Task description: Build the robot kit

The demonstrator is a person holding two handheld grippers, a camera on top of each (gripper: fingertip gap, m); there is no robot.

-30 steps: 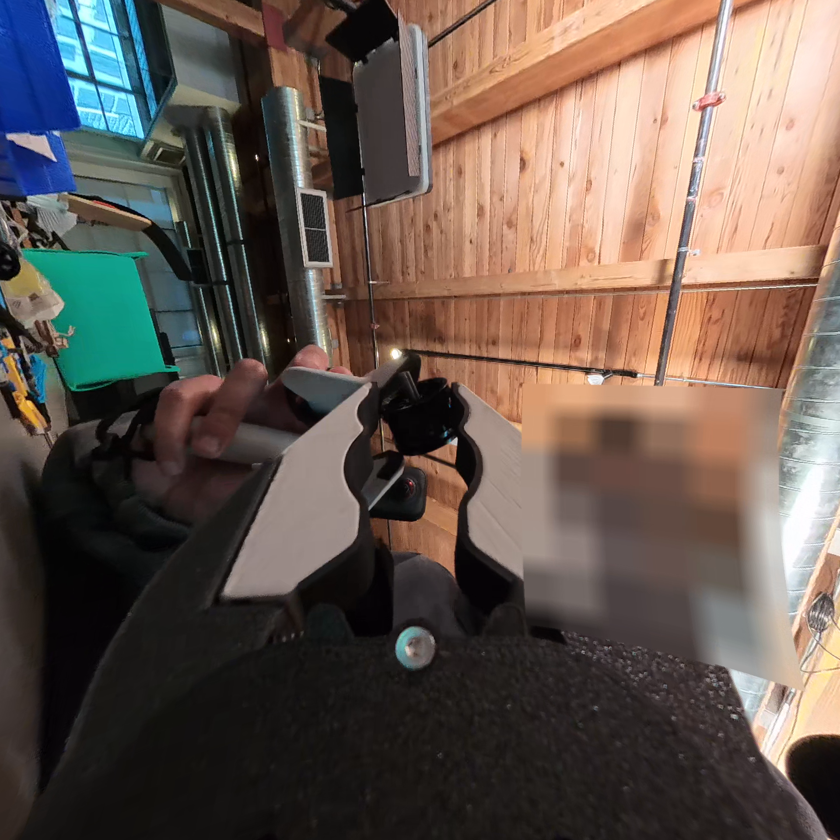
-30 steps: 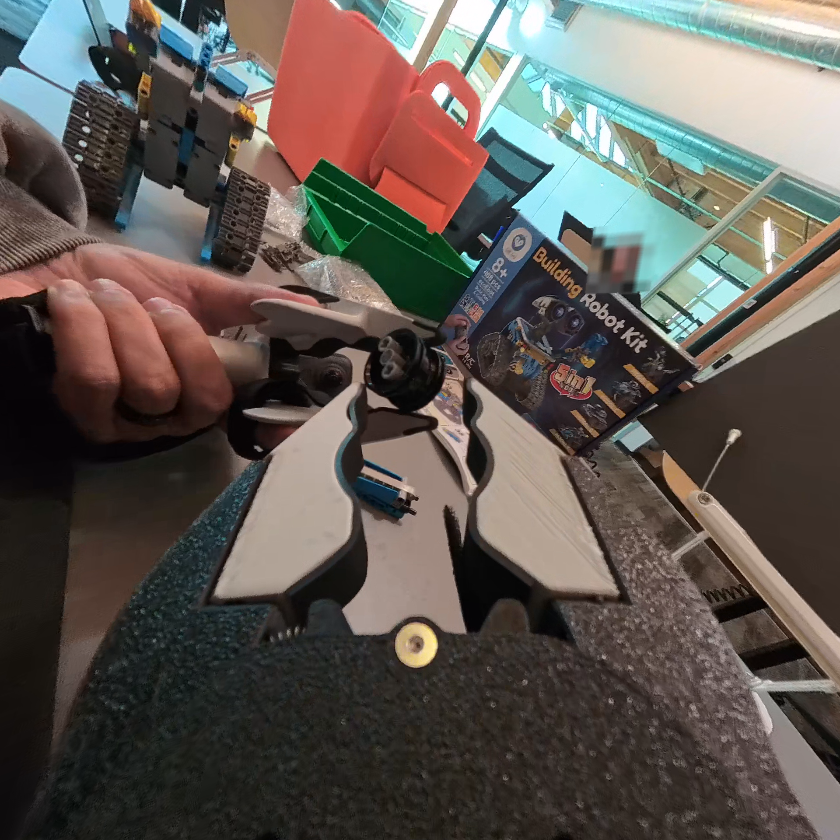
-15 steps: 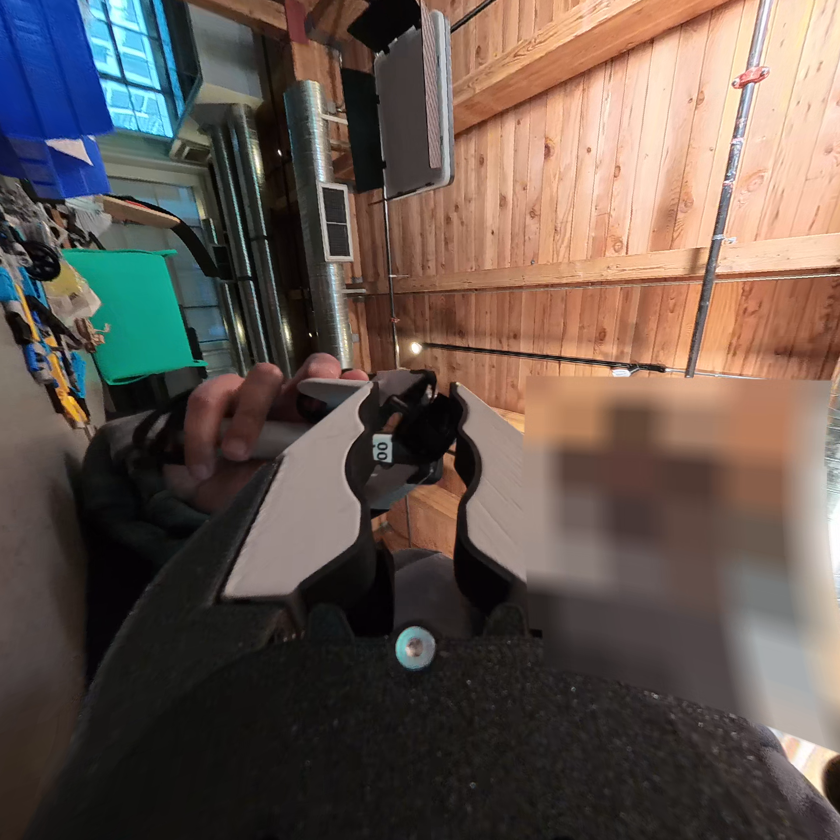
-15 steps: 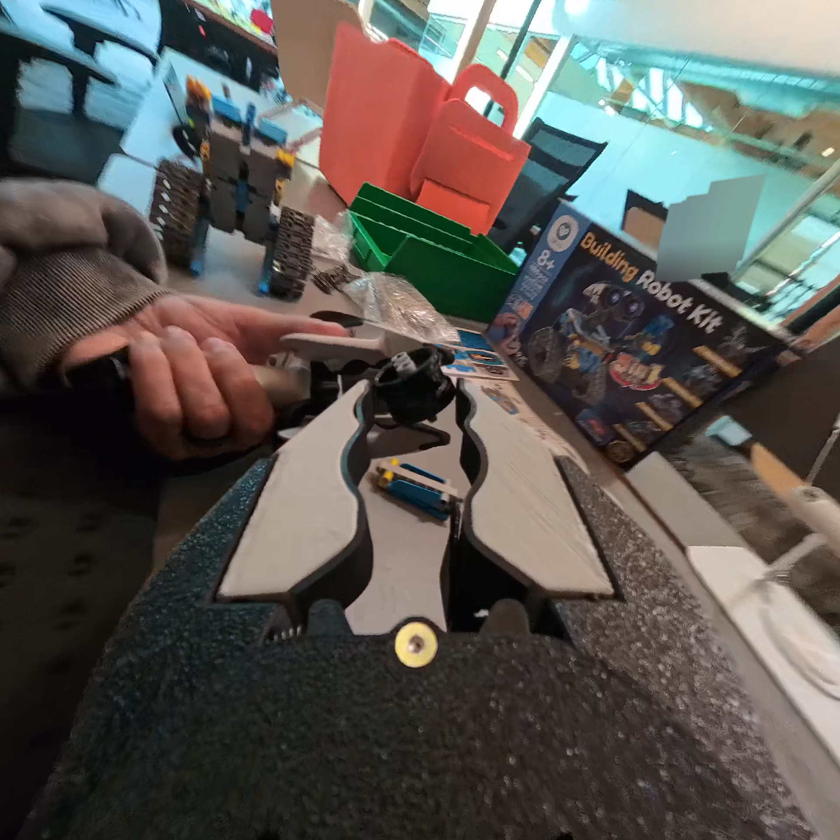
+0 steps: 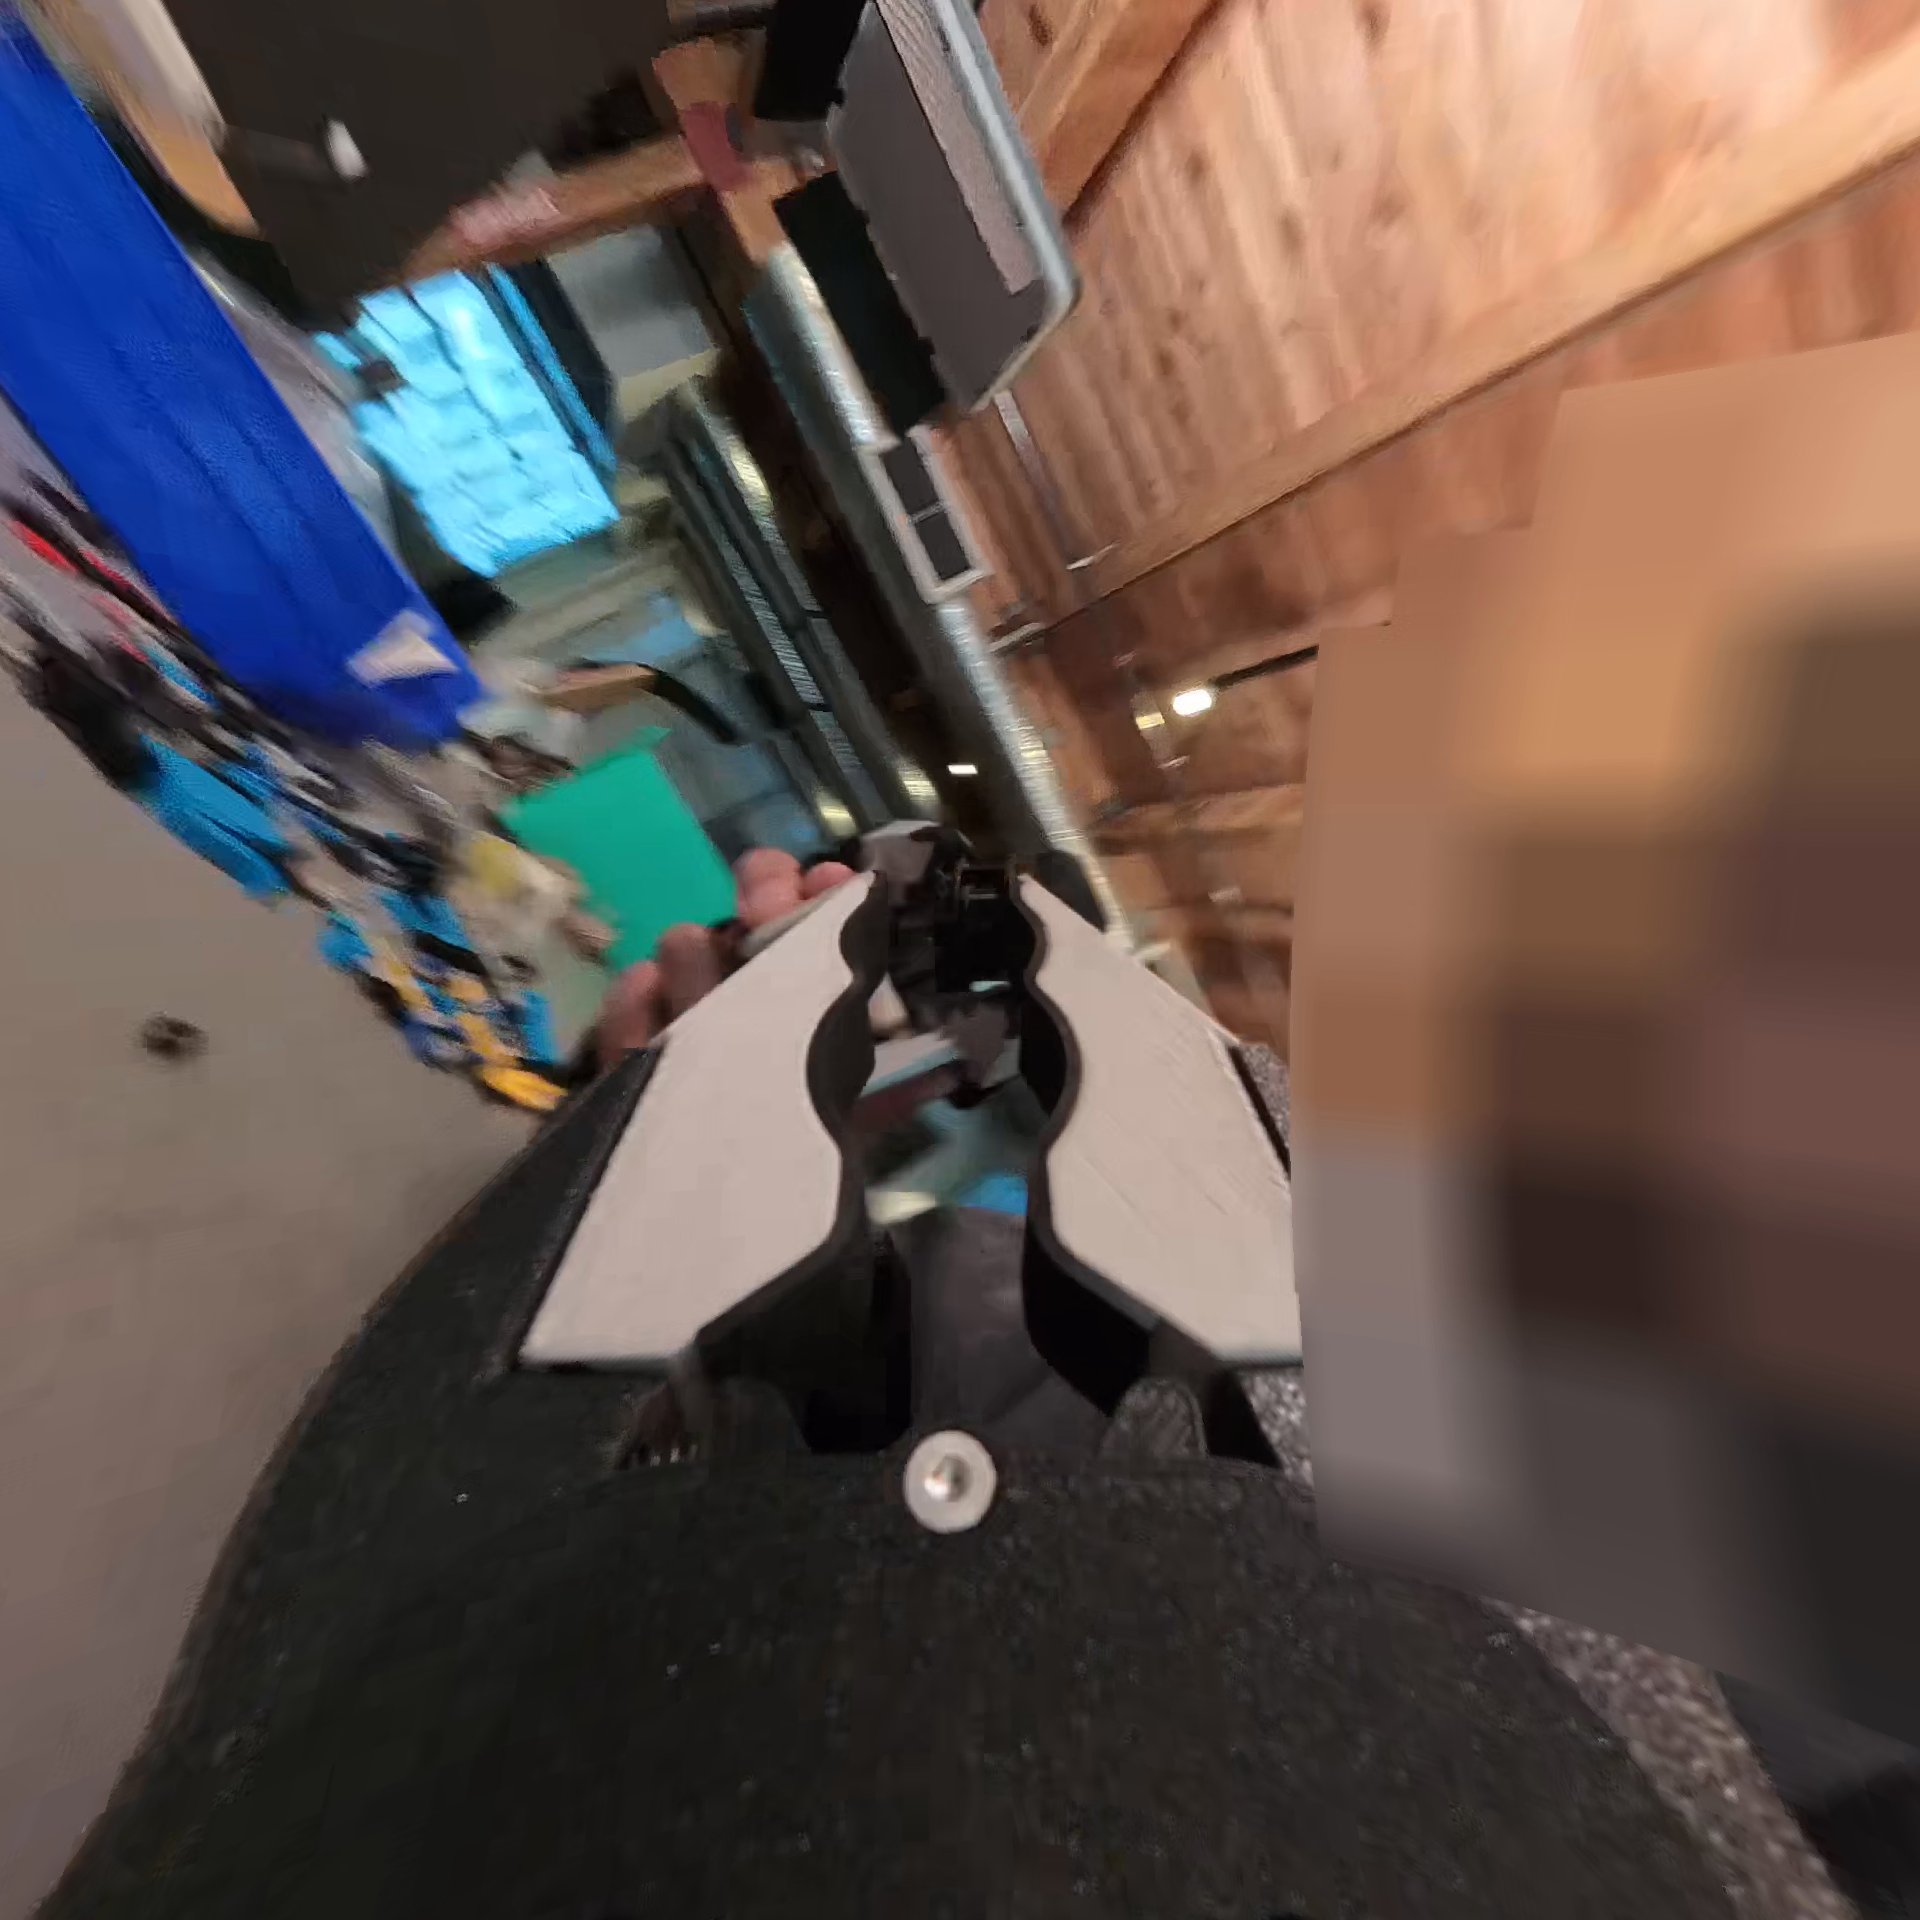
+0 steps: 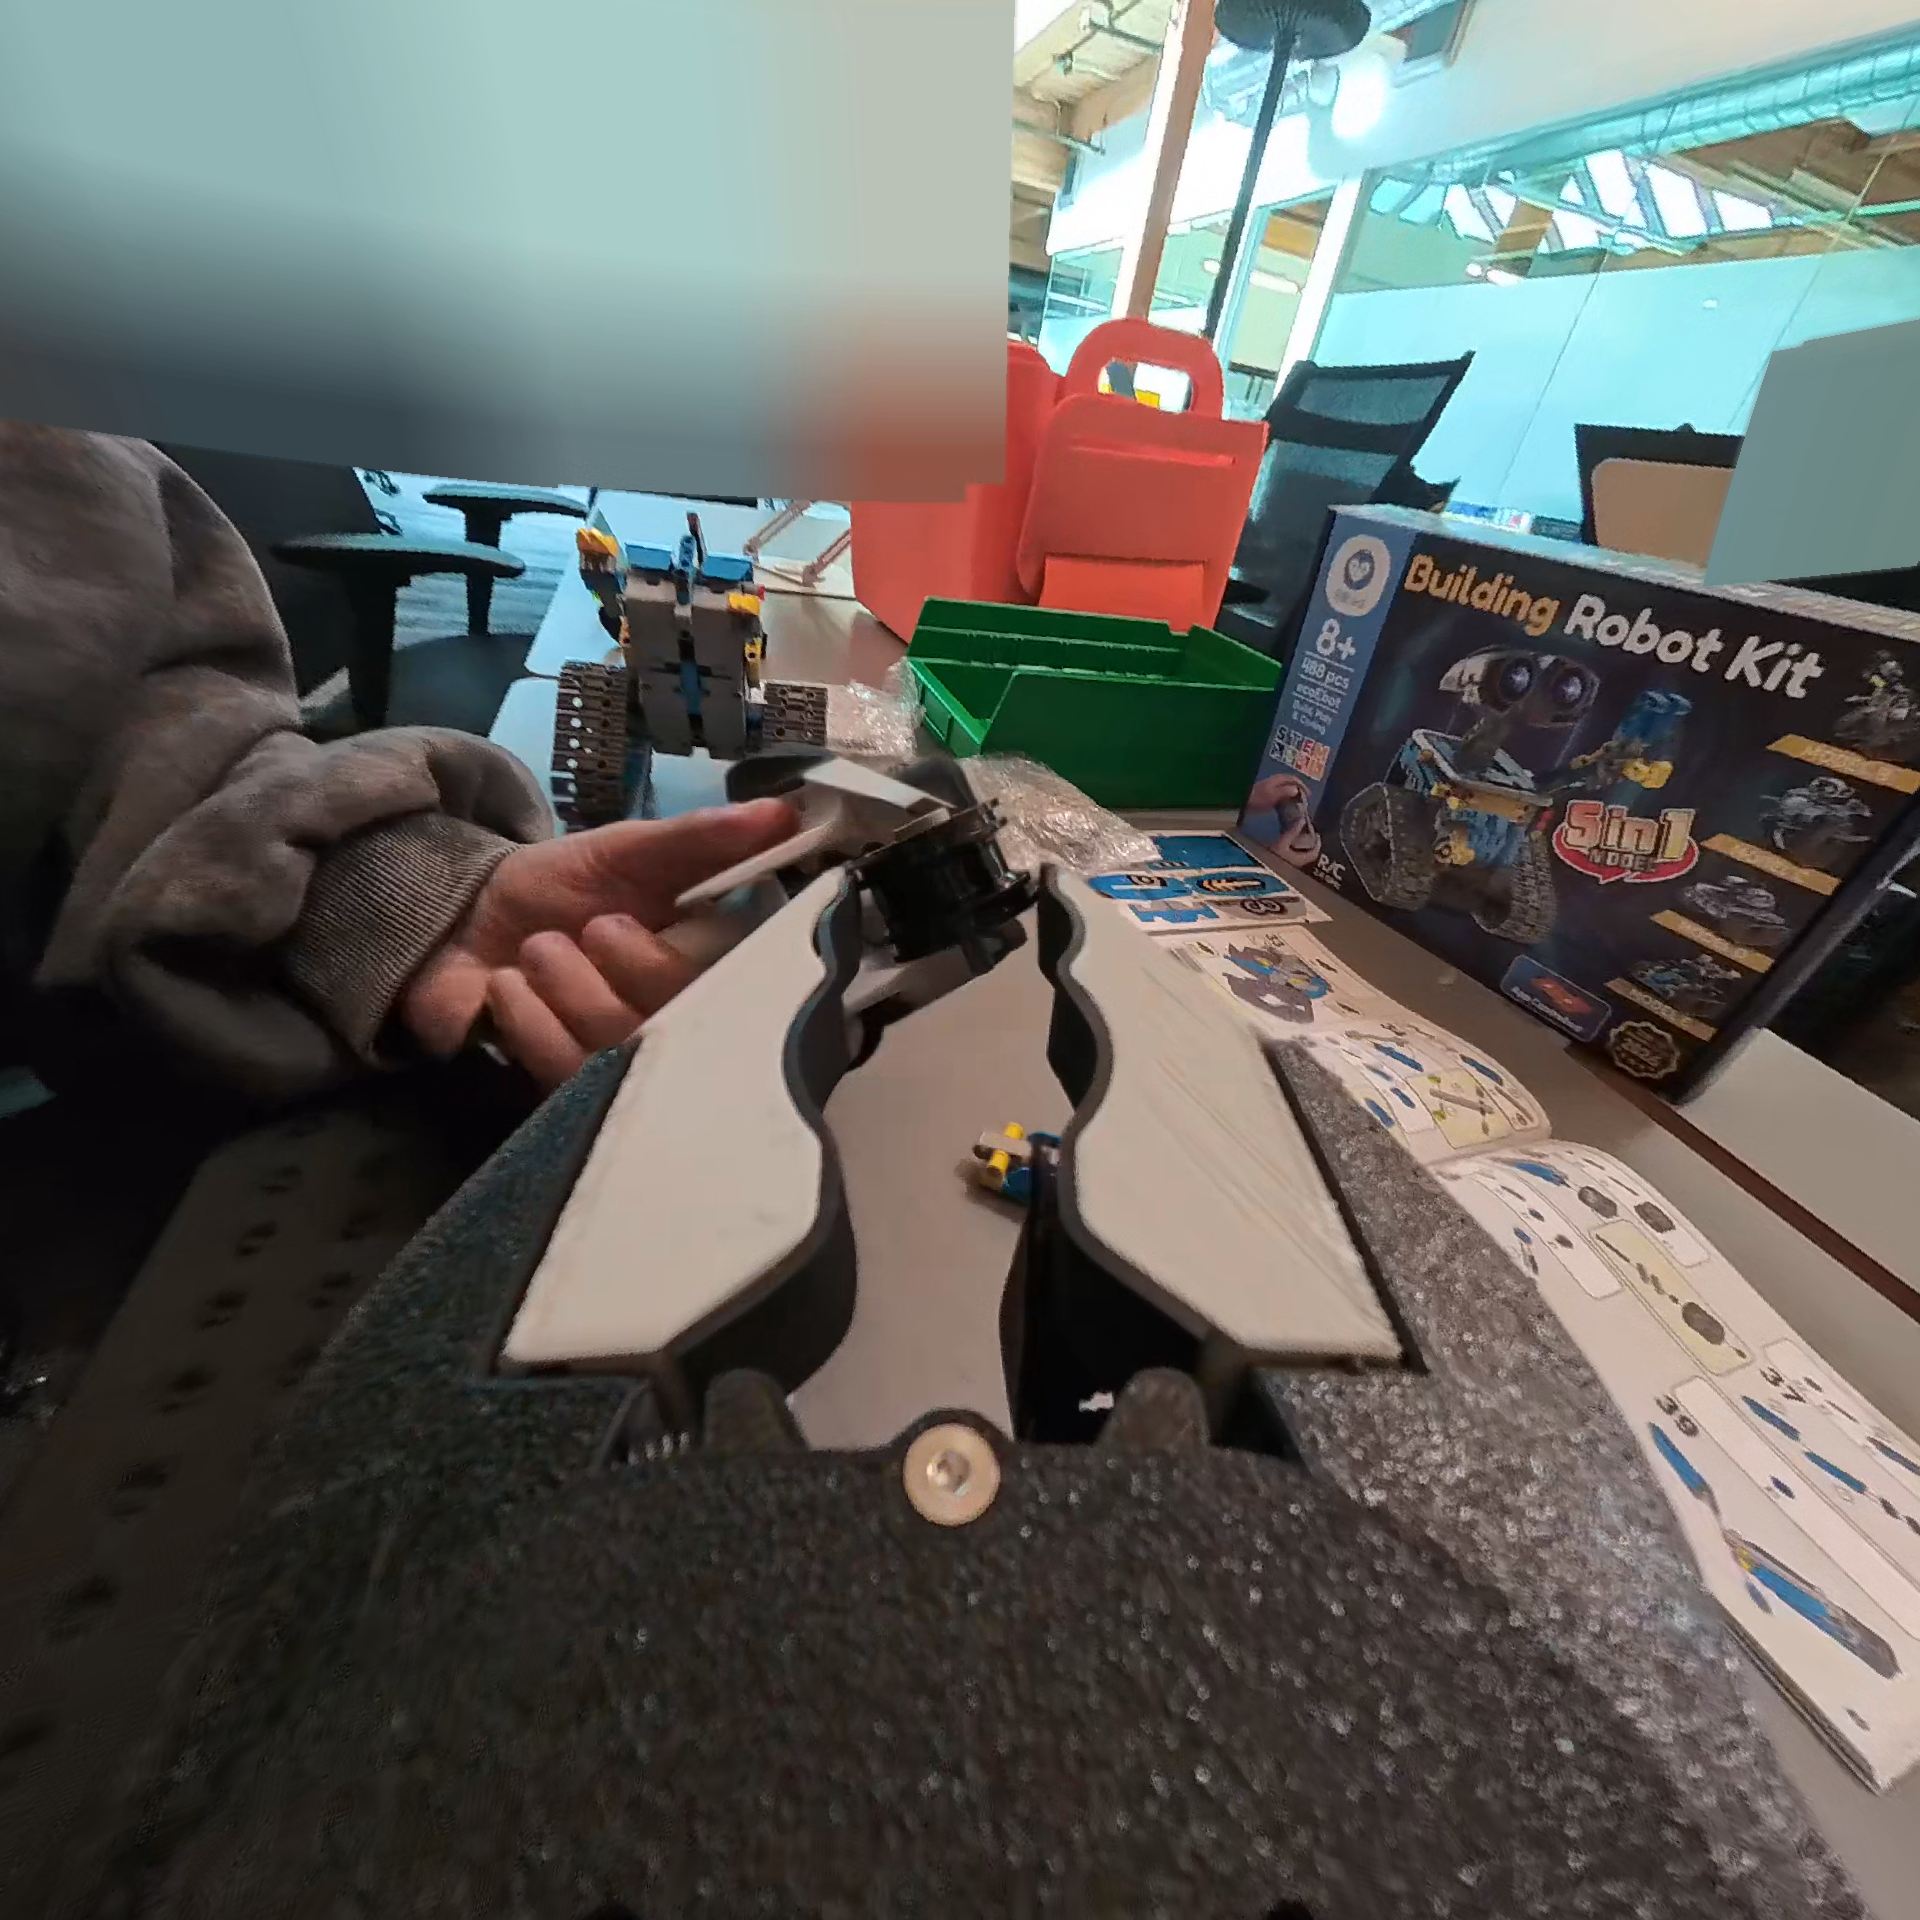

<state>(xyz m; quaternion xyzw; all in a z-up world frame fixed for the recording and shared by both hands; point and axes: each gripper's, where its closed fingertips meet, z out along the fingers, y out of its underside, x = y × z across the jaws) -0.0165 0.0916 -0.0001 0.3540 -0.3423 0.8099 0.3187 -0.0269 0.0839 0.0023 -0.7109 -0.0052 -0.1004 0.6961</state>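
Observation:
A black round toy part (image 6: 935, 894) sits between the fingertips of my right gripper (image 6: 945, 883), which is shut on it above the grey table (image 6: 914, 1049). My left gripper comes in from the left, and its grey fingers (image 6: 831, 800) close on the same part. A person's hand (image 6: 582, 914) in a grey sleeve holds that gripper. In the blurred left wrist view, my left gripper (image 5: 948, 894) has the black part (image 5: 971, 935) between its tips. A small blue and yellow piece (image 6: 1008, 1158) lies on the table under my right gripper.
A tracked toy robot (image 6: 686, 675) stands at the back left. A green bin (image 6: 1081, 686), an orange case (image 6: 1101, 499) and a dark robot kit box (image 6: 1590, 790) stand behind. A sticker sheet (image 6: 1195, 894), an open booklet (image 6: 1662, 1351) and crumpled plastic bags (image 6: 1049, 821) lie to the right. My left and right fingertips are right by each other.
Both grippers have swung and rolled with the black part still between them. The right view has levelled toward the table. The left view has tilted and blurred. The hand's fingers have opened out.

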